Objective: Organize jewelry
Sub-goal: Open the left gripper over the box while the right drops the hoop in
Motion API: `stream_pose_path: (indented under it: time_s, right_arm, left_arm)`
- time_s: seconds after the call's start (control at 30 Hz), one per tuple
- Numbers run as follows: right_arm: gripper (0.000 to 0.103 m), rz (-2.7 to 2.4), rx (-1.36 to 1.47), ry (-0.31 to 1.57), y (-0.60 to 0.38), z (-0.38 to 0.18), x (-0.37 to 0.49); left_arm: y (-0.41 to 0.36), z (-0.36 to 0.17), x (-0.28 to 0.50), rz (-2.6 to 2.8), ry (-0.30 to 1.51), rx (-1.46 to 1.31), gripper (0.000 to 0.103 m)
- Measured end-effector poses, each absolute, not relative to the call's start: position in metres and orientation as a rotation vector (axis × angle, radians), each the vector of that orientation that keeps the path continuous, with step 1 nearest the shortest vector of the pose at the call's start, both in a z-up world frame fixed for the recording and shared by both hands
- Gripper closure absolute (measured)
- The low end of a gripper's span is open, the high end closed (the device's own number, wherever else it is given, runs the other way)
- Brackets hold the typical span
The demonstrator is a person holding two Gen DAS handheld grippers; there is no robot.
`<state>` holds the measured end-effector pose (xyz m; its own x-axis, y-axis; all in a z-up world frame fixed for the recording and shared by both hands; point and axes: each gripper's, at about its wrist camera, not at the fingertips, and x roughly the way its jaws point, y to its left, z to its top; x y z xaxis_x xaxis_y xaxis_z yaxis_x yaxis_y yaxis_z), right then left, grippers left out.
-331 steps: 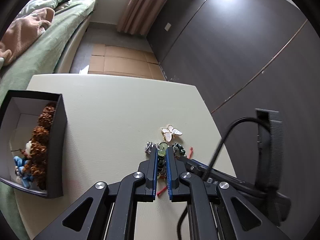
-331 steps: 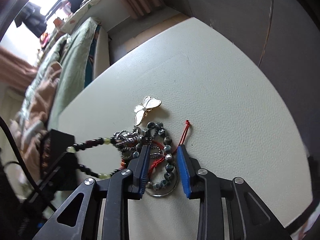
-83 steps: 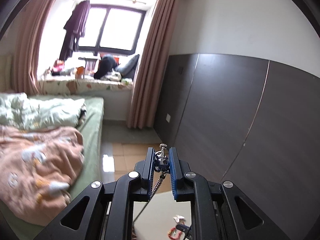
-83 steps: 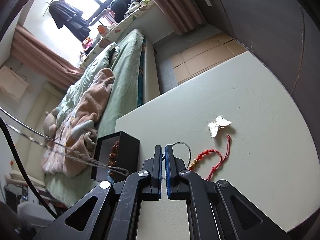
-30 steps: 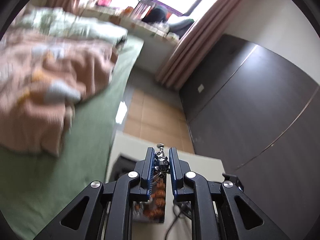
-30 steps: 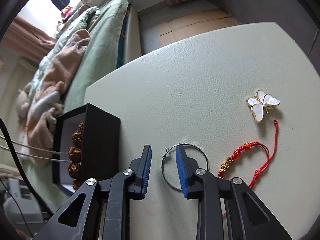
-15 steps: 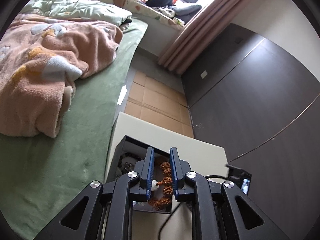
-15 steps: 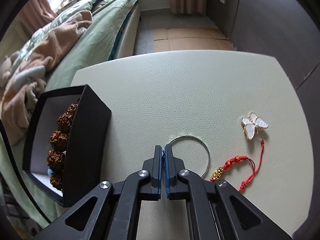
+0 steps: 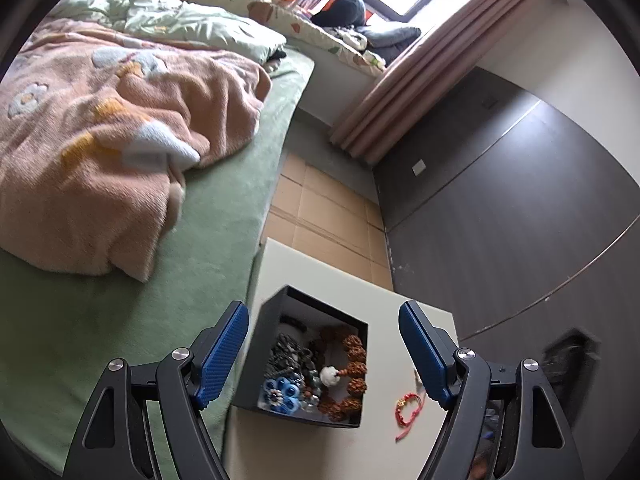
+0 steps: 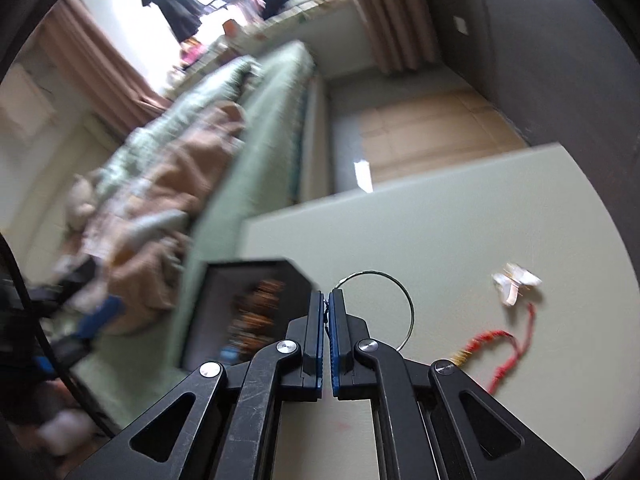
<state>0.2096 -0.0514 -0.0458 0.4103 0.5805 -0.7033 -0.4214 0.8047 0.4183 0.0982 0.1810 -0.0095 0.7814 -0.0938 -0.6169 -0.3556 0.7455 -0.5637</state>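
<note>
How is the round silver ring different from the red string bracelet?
The wire hoop is thin, silvery and plain; the red cord bracelet is knotted string with gold beads. The right gripper pinches the hoop off the table; the bracelet lies loose on it. Neither is in the black box yet.

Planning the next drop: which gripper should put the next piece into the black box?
Right. The right gripper is already shut on the silver hoop beside the black box; the left gripper hangs open and empty above it.
</note>
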Motion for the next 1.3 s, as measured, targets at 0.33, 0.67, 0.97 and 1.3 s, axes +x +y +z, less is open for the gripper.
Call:
stream_pose_path:
  time_s: [0.33,0.67,0.97,1.3]
  right_arm:
    - [0.099,0.929,0.316,0.822,0.001,-0.029,0.186]
    - [0.042,0.837,0.298,0.996,0.010,-0.073,0.209]
    - [0.020,0.736,0.276,0.941,-0.039,-0.051,0.202]
    - [0.000,0.587,0.382,0.830,-0.126,-0.039,0.201]
  left_arm:
    - [0.196,-0.010,0.095,0.185,0.681,-0.727,0.008]
    - [0.205,-0.012,0.095,0.202,0.705,-0.726,0.007]
    - [0.165,-0.008,0.099,0.175,0.704,-0.623,0.007]
    - [0.112,-0.001,0.106,0.113,0.652,-0.496,0.007]
